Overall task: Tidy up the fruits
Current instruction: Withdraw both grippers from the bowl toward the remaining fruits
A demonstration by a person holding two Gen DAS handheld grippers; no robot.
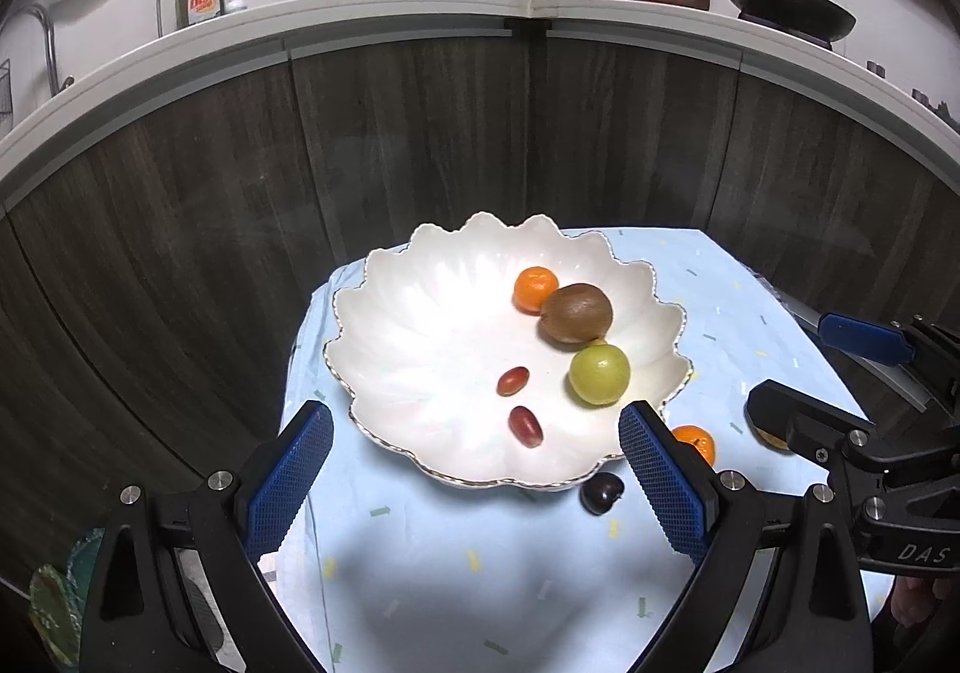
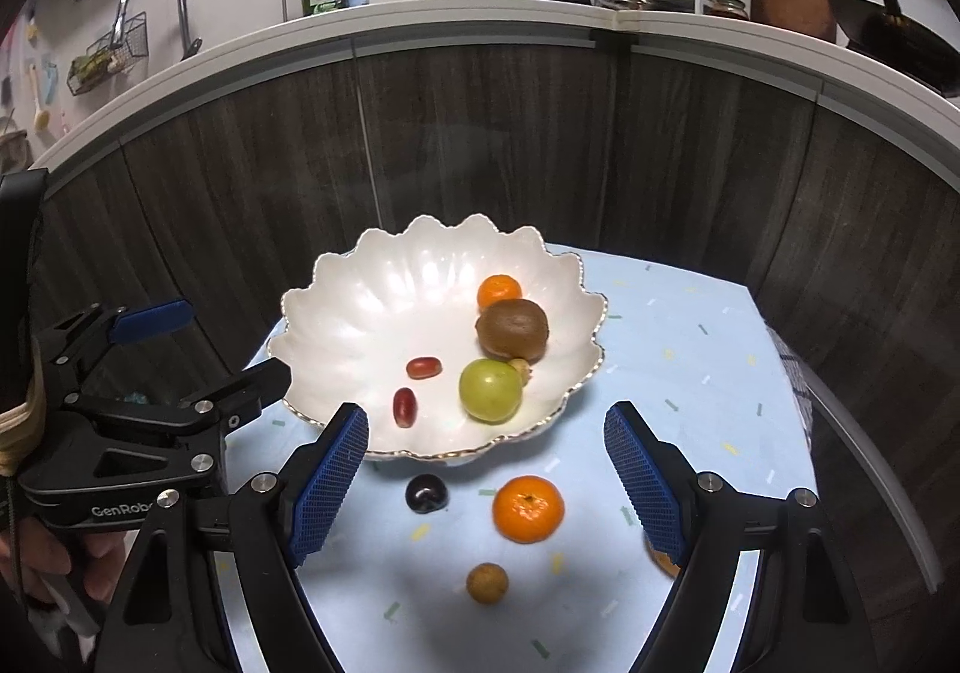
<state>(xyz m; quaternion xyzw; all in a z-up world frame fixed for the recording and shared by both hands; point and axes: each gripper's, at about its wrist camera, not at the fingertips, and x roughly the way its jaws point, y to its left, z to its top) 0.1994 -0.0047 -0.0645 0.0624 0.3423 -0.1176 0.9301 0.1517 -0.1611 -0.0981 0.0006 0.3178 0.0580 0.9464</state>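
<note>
White and scalloped, the bowl [image 2: 336, 301] sits toward the far left of the bench [image 2: 690, 349], which is covered in a pale blue cloth with small flecks. Inside it lie a small orange [image 2: 499, 291], a brown kiwi [image 2: 512, 329], a green fruit [image 2: 490, 390] and two red grapes [image 2: 424, 367], the grapes left of the green fruit. On the cloth just near of the bowl's rim rest a dark plum [image 2: 426, 493] and, to its right, a larger orange [image 2: 528, 508]; nearer still lies a small tan round fruit [image 2: 487, 583].

Both tools hover over the near edge of the bench. The left gripper [image 1: 476, 478] has its blue-padded fingers spread wide and holds nothing. The right gripper [image 2: 486, 478] is likewise spread wide and empty, the loose fruits lying between its fingers.
</note>
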